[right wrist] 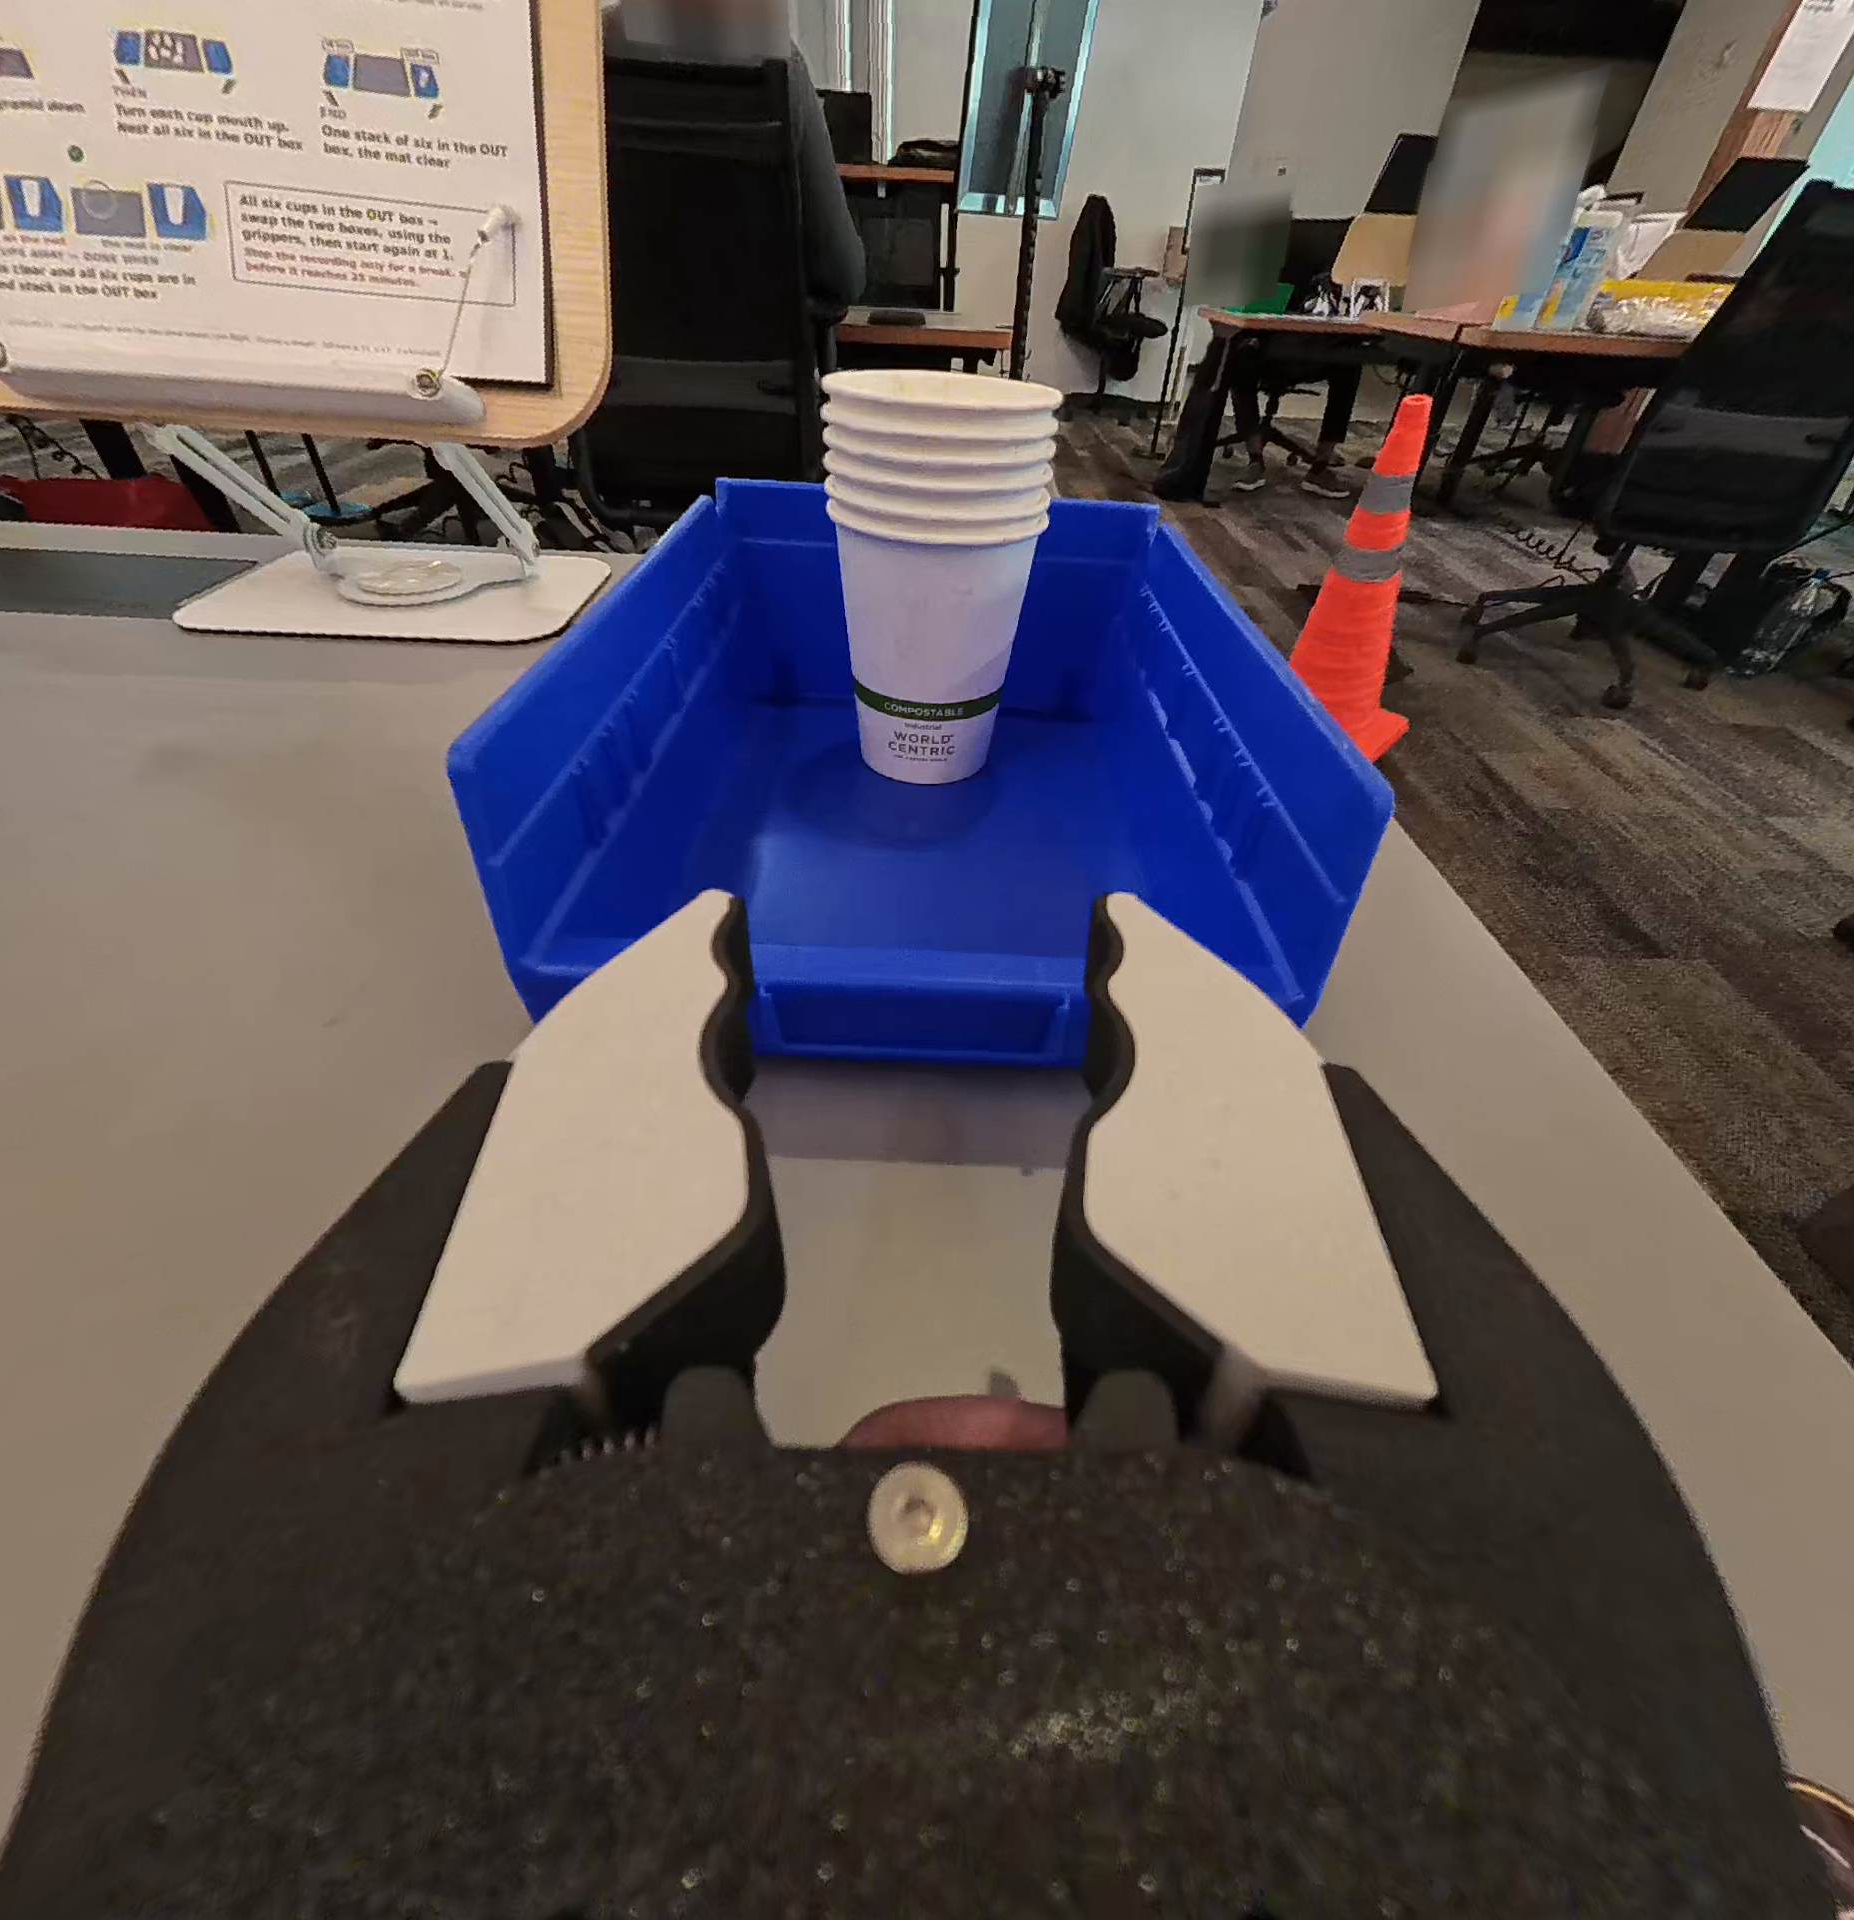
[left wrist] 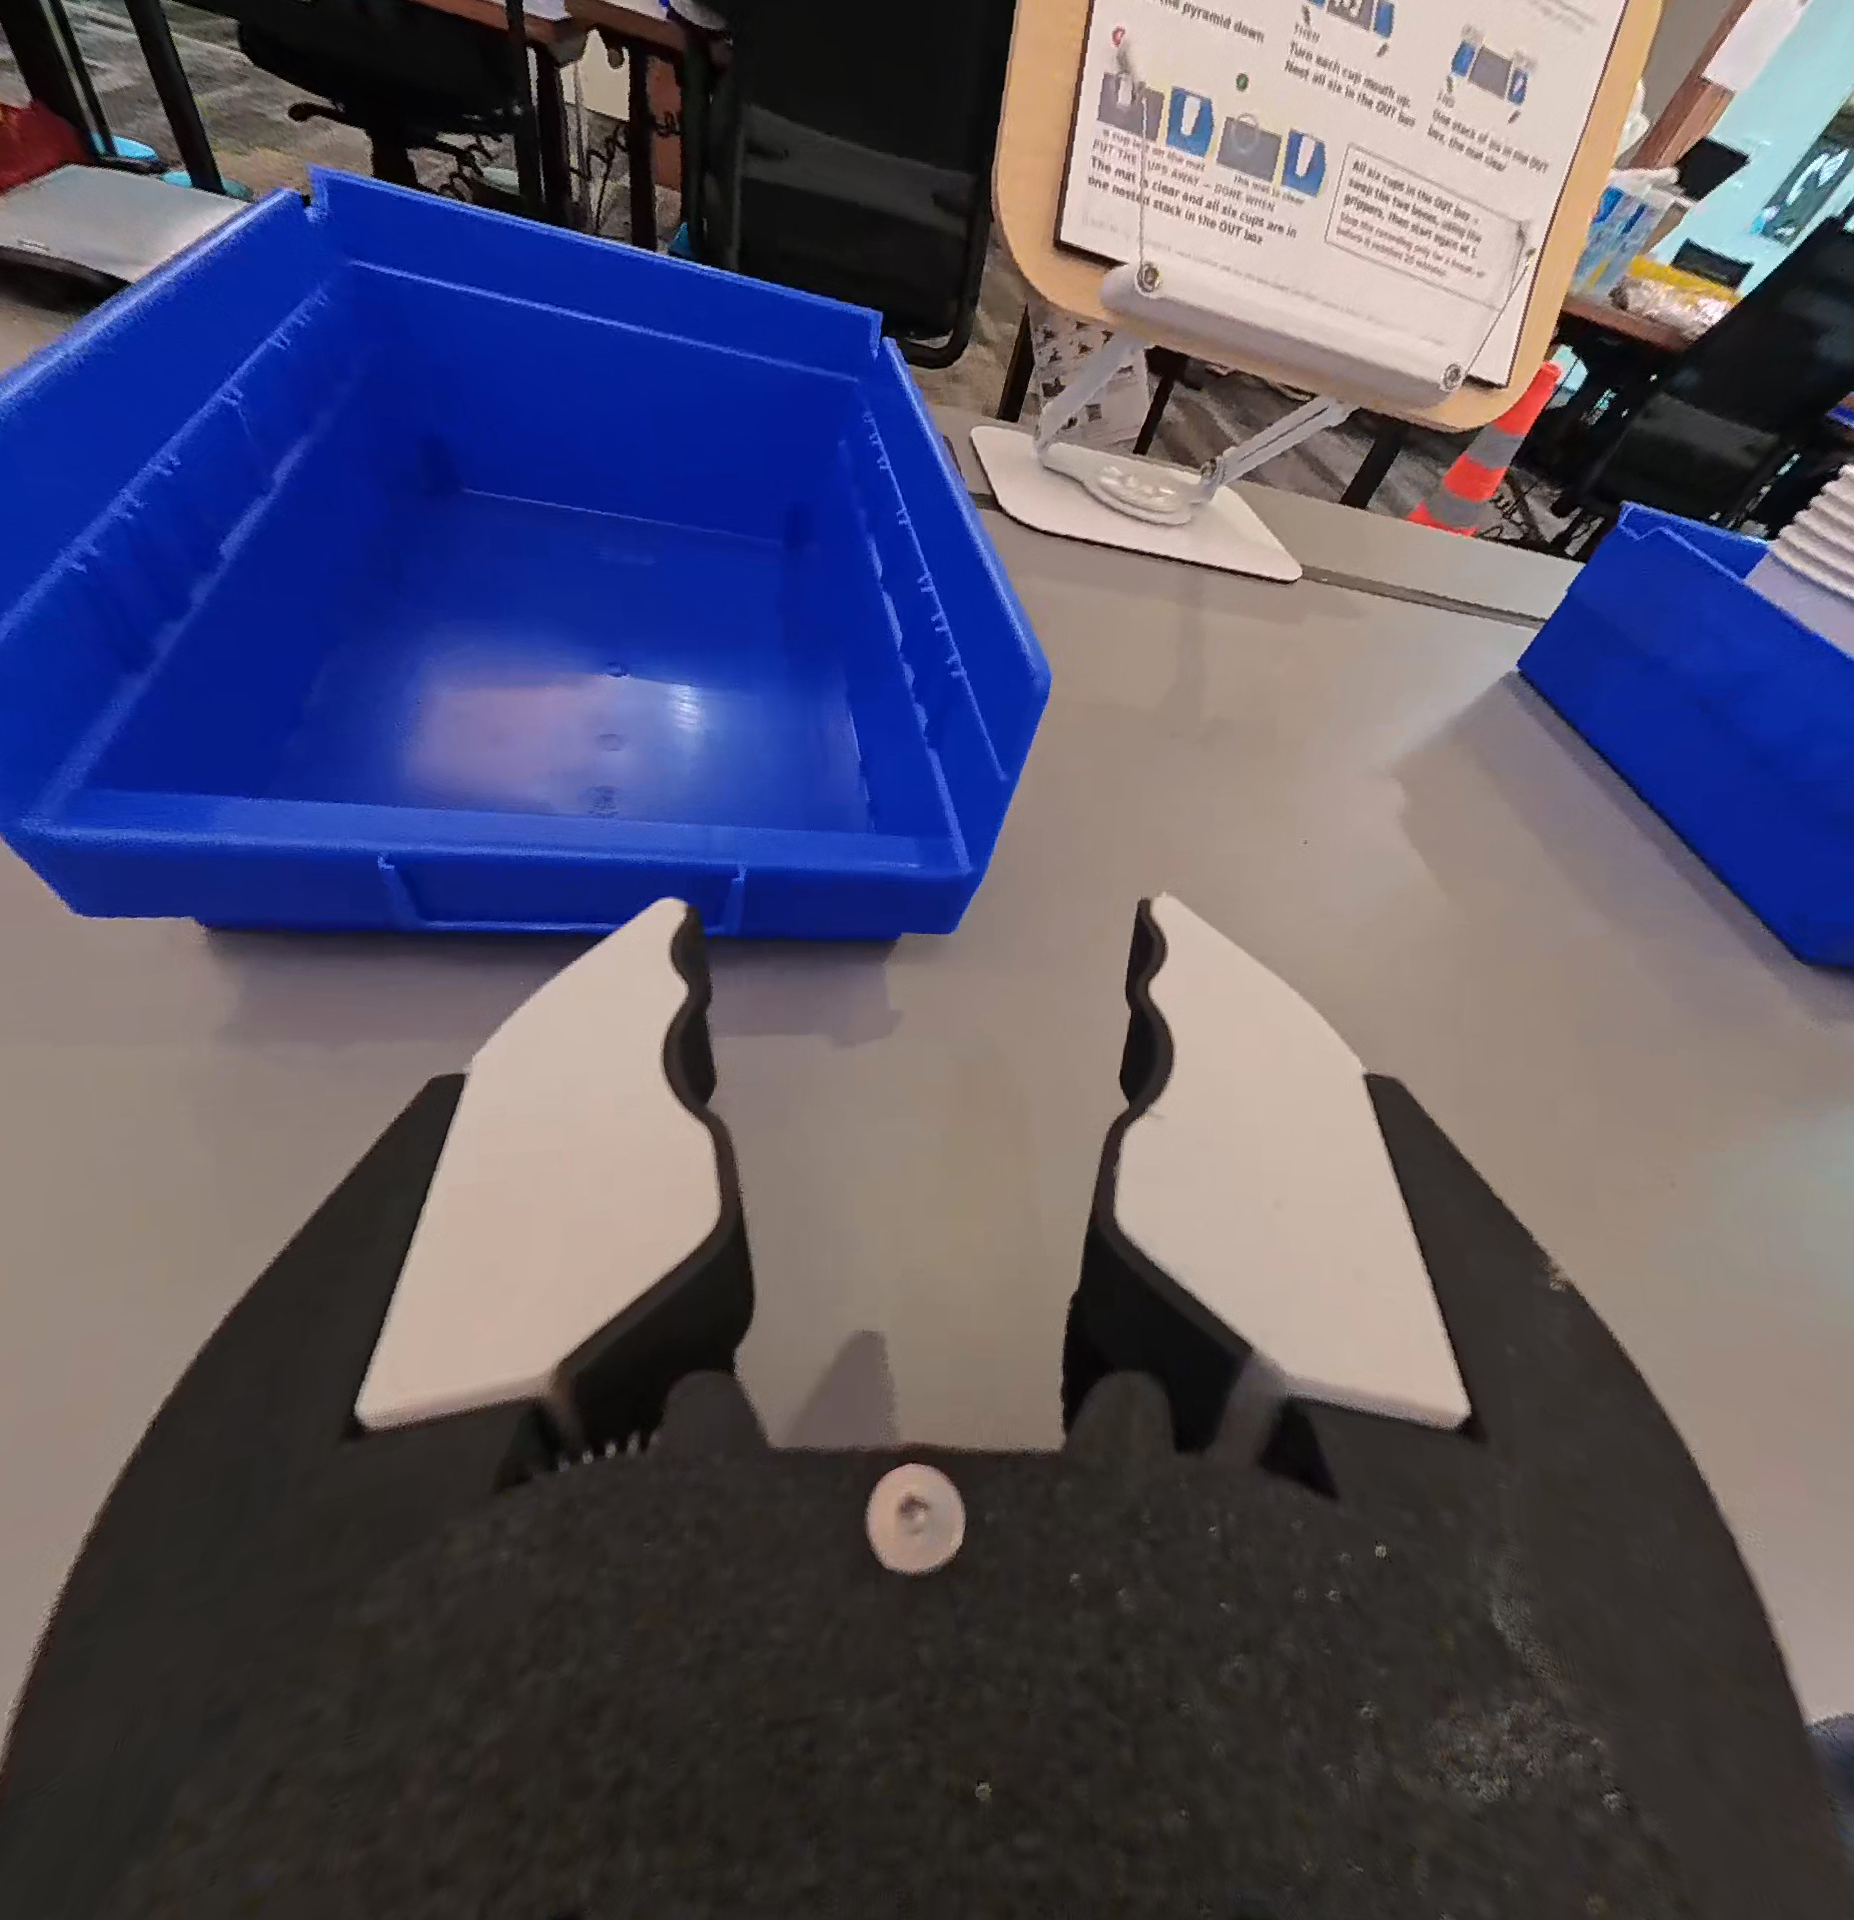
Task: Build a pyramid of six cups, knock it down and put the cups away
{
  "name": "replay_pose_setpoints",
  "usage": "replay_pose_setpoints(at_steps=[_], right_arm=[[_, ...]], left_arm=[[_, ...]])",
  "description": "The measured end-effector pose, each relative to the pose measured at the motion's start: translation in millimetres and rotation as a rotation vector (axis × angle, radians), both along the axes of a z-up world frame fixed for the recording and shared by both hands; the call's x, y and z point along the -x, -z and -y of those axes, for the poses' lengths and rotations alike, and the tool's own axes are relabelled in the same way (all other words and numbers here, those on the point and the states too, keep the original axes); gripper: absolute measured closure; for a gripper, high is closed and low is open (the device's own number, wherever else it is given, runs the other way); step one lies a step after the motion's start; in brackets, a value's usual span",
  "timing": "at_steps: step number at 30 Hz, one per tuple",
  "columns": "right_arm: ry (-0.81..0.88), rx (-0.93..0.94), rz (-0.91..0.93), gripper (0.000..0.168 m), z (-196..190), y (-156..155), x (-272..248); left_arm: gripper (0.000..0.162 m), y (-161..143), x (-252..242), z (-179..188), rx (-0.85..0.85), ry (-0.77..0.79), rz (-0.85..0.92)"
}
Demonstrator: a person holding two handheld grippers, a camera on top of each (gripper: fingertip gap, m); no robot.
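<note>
Beyond right tongs, nested cups.

An open office is shown: rows of desks, wheeled office chairs, carpet, and an orange traffic cone are seen.

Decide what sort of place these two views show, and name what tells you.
Probably an open office or lab set up for recording tasks: desks and office chairs on carpet, an orange traffic cone, and an instruction sheet on a stand on the grey table.
</note>
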State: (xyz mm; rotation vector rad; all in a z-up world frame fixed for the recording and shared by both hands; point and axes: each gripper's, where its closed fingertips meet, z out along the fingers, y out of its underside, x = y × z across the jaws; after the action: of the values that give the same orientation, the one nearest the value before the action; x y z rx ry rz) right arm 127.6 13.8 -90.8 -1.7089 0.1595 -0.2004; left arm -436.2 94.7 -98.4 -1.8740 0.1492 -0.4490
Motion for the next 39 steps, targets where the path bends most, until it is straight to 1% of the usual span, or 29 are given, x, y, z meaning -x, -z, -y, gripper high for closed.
replay_pose_setpoints(at_steps=[9,10,11,12,14,16,18,20,22,24,25,27,29,30,32,35,37,39], right_arm=[[-0.008,0.019,0.039,0.107,-1,2,2],[-0.004,0.023,0.052,0.107,0,2,1],[0.007,0.022,0.061,0.107,1,1,-1],[0.017,0.019,0.065,0.107,3,0,-3],[0.046,0.003,0.058,0.107,7,-4,-11],[0.071,-0.015,0.038,0.107,10,-8,-22],[0.097,-0.002,0.017,0.106,12,-4,-34],[0.155,0.006,-0.015,0.104,16,1,-50],[0.210,0.009,-0.054,0.100,20,5,-63],[0.230,0.017,-0.052,0.099,23,7,-71],[0.232,0.019,-0.043,0.099,23,6,-73],[0.233,0.031,-0.029,0.099,24,8,-75],[0.234,0.052,-0.030,0.099,23,12,-77],[0.237,0.061,-0.036,0.100,22,14,-78],[0.237,0.079,-0.059,0.100,19,19,-80],[0.244,0.101,-0.100,0.102,11,25,-83],[0.255,0.105,-0.130,0.105,6,27,-83],[0.249,0.107,-0.168,0.111,-1,29,-76]], left_arm=[[0.084,4,-6,0,0.017,0.026,-0.013],[0.077,2,-11,0,0.006,0.045,-0.004],[0.064,-1,-20,2,-0.009,0.081,0.022],[0.061,-5,-34,6,-0.011,0.136,0.063],[0.065,-15,-81,18,-0.029,0.289,0.105],[0.063,-18,-142,29,-0.065,0.404,0.031],[0.057,-13,-218,46,-0.080,0.551,-0.059],[0.049,-7,-293,55,-0.067,0.651,-0.080],[0.042,0,-364,57,-0.011,0.722,-0.065],[0.037,8,-420,44,0.077,0.701,-0.092],[0.039,10,-444,38,0.094,0.697,-0.101],[0.050,13,-478,19,0.079,0.643,-0.158],[0.057,22,-501,4,0.096,0.606,-0.197],[0.065,28,-510,0,0.121,0.601,-0.213],[0.083,42,-516,-10,0.185,0.573,-0.235],[0.112,52,-512,-20,0.267,0.543,-0.183],[0.120,50,-504,-26,0.287,0.514,-0.140],[0.137,48,-488,-34,0.292,0.449,-0.138]])
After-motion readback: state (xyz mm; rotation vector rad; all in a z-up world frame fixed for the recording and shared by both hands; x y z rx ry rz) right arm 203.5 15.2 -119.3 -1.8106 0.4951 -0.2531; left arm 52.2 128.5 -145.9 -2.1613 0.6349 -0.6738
